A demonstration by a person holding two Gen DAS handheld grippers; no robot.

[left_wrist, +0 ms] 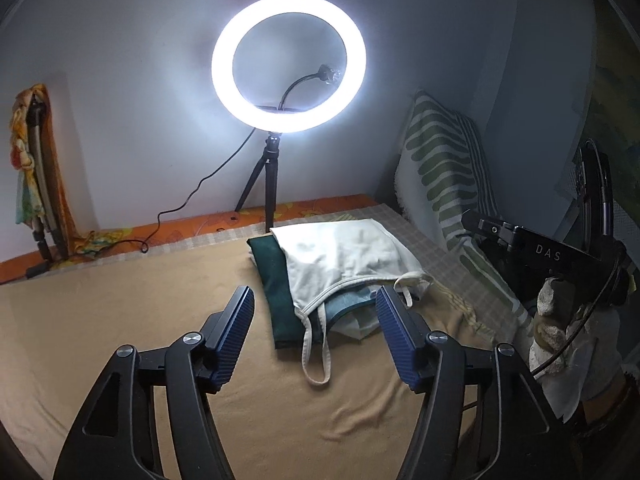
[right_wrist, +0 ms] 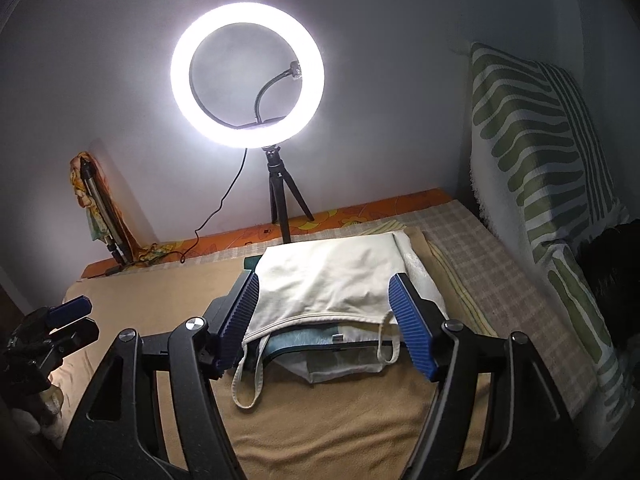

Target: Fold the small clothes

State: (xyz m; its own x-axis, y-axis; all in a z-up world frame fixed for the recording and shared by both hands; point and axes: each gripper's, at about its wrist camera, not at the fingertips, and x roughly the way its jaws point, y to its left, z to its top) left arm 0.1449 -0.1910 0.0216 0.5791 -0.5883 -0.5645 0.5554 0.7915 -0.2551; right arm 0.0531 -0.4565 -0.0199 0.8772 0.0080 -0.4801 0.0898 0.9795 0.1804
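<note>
White camisole (right_wrist: 336, 280) lay unfolded atop stacked clothes (left_wrist: 276, 280); left claw (left_wrist: 316, 320) and right claw (right_wrist: 324, 316) spread, empty; folding not begun.

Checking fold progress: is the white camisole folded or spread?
Spread: the white camisole lies flat atop the pile, both straps trailing loose.

We see a white camisole (left_wrist: 344, 256) on a dark green cloth (left_wrist: 276, 292), a tan blanket (left_wrist: 120, 320), a green-striped pillow (right_wrist: 536, 152), blue pads (right_wrist: 412, 332).
</note>
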